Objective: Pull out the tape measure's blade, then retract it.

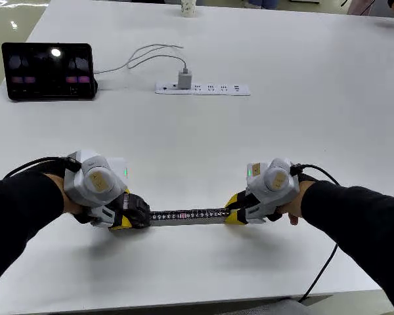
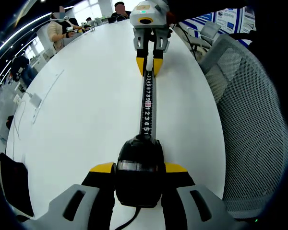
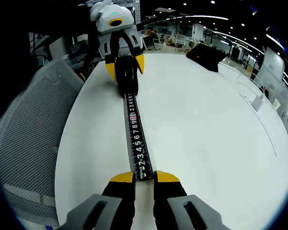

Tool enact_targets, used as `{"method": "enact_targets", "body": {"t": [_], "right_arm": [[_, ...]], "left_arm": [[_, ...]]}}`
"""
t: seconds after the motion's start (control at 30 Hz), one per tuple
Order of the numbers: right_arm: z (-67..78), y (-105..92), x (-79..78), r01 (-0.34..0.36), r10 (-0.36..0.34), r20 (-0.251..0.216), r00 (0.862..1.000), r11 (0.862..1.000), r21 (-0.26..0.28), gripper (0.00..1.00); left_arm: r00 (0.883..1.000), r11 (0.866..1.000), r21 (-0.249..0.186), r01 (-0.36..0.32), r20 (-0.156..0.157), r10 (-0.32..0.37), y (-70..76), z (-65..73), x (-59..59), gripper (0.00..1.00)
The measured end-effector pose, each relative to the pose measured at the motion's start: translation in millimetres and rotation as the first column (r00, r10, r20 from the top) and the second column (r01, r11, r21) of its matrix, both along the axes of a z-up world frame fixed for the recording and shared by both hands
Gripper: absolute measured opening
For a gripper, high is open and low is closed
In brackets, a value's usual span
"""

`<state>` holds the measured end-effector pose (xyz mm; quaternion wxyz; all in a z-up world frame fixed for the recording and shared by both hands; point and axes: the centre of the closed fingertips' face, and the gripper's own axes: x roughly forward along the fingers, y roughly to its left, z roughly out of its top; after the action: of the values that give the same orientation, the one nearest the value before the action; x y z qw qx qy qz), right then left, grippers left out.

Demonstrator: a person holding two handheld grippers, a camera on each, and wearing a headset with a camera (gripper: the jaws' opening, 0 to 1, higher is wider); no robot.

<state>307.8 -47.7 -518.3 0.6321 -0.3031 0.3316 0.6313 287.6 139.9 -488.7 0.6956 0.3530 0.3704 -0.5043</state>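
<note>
This looks like an open-plan office or lab floor. There's a long white worktable (image 1: 282,52) carrying a power strip (image 1: 210,88) and a tablet (image 1: 49,71), with a grey mesh office chair (image 2: 249,120) alongside. People (image 2: 62,28) sit near its far end, and strip lights (image 3: 201,17) cross a dark ceiling.

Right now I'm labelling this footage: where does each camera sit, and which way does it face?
Head view: on the head, looking down at the table; both sleeves show.
Left gripper view: on the left gripper, along jaws holding the tape case, facing the right gripper.
Right gripper view: opposite, its jaws pinching the blade.
Both share the blade.
</note>
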Motion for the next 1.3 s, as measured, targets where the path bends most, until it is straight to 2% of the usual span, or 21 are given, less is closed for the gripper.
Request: {"method": "enact_targets", "body": {"t": [0.27, 0.6, 1.3], "right_arm": [[-1.1, -9.8, 0.9, 0.017, -0.017, 0.003, 1.000, 1.000, -0.001, 0.10], [0.1, -17.5, 1.0, -0.002, 0.002, 0.014, 1.000, 1.000, -0.016, 0.10], [-2.2, -31.5, 1.3, 0.006, -0.006, 0.006, 1.000, 1.000, -0.022, 0.10]], "left_arm": [[1.000, 1.000, 0.000, -0.002, -0.001, 0.002, 0.3, 0.0, -0.9, 0.32], [1.000, 1.000, 0.003, -0.003, -0.001, 0.003, -0.1, 1.2, -2.7, 0.31], [1.000, 1.000, 0.005, -0.008, 0.000, 0.008, -0.9, 2.9, -5.2, 0.31]]}}
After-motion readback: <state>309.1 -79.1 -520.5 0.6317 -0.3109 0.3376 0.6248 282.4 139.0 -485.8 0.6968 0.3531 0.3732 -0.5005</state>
